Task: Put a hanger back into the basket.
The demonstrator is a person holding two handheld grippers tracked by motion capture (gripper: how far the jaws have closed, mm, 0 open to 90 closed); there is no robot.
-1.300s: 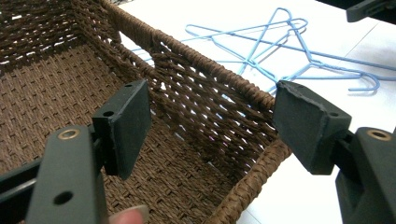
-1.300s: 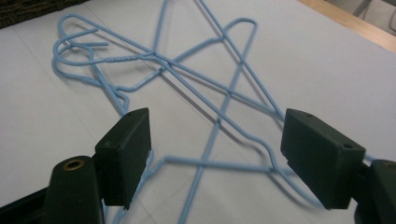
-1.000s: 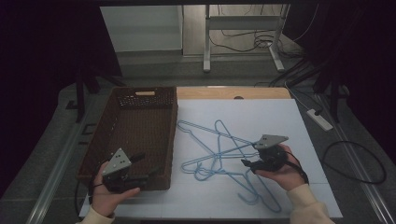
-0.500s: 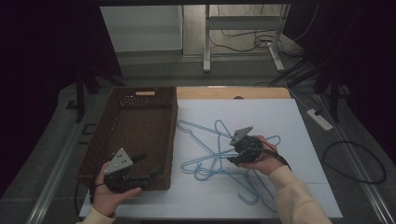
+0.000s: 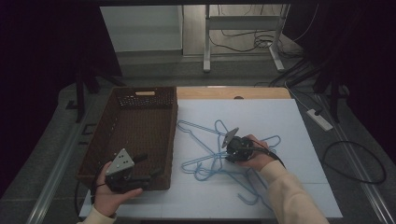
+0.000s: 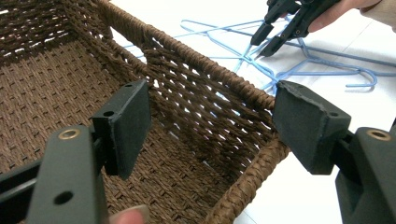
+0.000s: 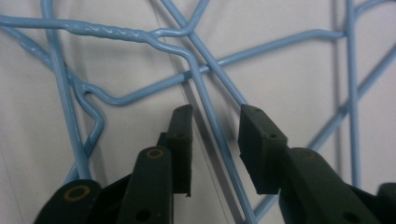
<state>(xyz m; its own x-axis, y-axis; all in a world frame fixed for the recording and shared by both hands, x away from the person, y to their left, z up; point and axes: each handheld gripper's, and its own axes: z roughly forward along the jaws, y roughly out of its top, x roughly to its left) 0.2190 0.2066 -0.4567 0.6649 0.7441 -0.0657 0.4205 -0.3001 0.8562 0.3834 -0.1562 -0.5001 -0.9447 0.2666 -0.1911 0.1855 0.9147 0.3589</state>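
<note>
Several light-blue wire hangers [image 5: 218,140] lie tangled on the white table top [image 5: 261,116], right of a brown wicker basket [image 5: 173,135]. My right gripper [image 5: 228,155] is down on the tangle. In the right gripper view its jaws [image 7: 215,140] have just been closing; one hanger wire [image 7: 212,123] runs between the pads with a gap on both sides. My left gripper [image 5: 148,166] hovers open over the basket's near right corner, and the left gripper view [image 6: 212,116] shows its pads either side of the basket rim [image 6: 210,74], holding nothing. The right gripper [image 6: 266,42] appears there too, tips on the hangers [image 6: 317,60].
The basket's woven floor [image 6: 56,88] is bare. A wooden strip [image 5: 233,92] edges the table's far side. On the floor to the right lie a power strip [image 5: 320,119] and a looped cable [image 5: 359,163]. Metal frame legs [image 5: 205,42] stand behind the table.
My right gripper has moved left and down from the near right of the table onto the hanger tangle, its jaws narrowing. The left gripper has stayed over the basket corner.
</note>
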